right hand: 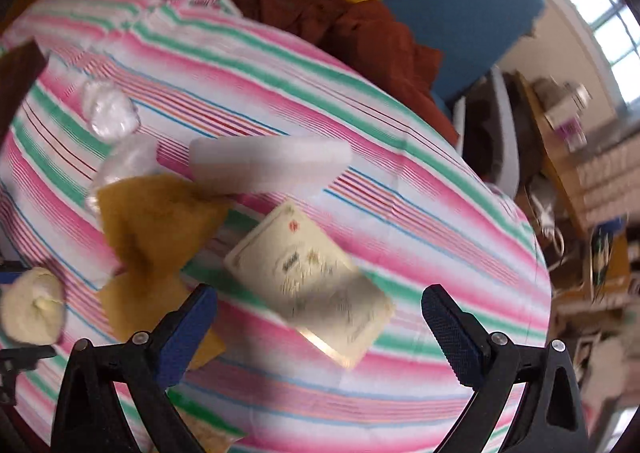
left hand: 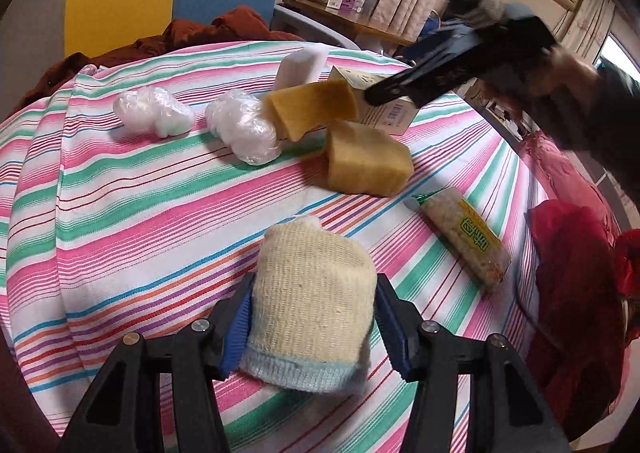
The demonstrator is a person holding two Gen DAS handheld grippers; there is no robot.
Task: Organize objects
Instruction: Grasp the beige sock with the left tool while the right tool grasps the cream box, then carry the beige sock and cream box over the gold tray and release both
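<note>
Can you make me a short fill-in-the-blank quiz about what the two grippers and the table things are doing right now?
1. The left gripper is shut on a rolled ____.
2. The right gripper is ____, holding nothing, above the box.
3. The tablecloth pattern is ____.
4. The two yellow sponges lie ____ each other.

Missing words: sock; open; striped; touching

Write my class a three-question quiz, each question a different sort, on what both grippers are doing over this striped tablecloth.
1. True or false: the left gripper has its jaws shut on the cream knitted roll with a pale blue cuff.
2. The right gripper hovers over: A) the cream printed carton; B) a glass jar.
3. How many tan sponge blocks lie on the pink-and-green striped tablecloth?

Key: 1 true; 2 A; 3 two.
</note>
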